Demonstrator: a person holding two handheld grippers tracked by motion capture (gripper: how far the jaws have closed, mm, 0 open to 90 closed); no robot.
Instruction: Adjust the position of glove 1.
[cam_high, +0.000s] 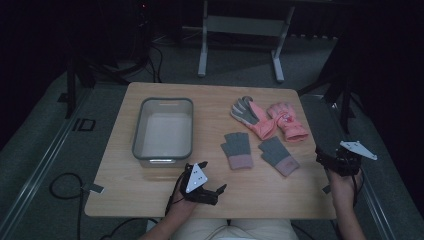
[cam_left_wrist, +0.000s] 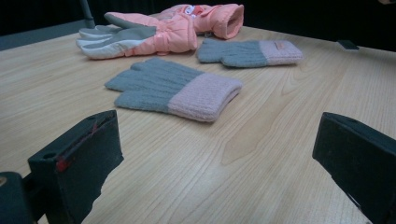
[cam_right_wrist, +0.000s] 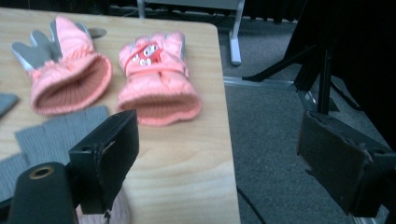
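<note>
Nothing binned yet: 4 gloves on bench, grey tub (cam_high: 163, 150) empty. Left gripper (cam_high: 212, 192) & right gripper (cam_high: 325, 159) fingers spread, holding nothing.

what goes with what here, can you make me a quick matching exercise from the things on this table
Things:
1. tub
2. left knit glove
3. padded glove with the picture
4. left gripper

Descriptions:
A. salmon pink, nearest the table's right edge
B. grey with a pink cuff, lying flat
C. grey rim, nothing inside
D. jaws apart, low over the near edge of the table

Pairs: 1-C, 2-B, 3-A, 4-D
</note>
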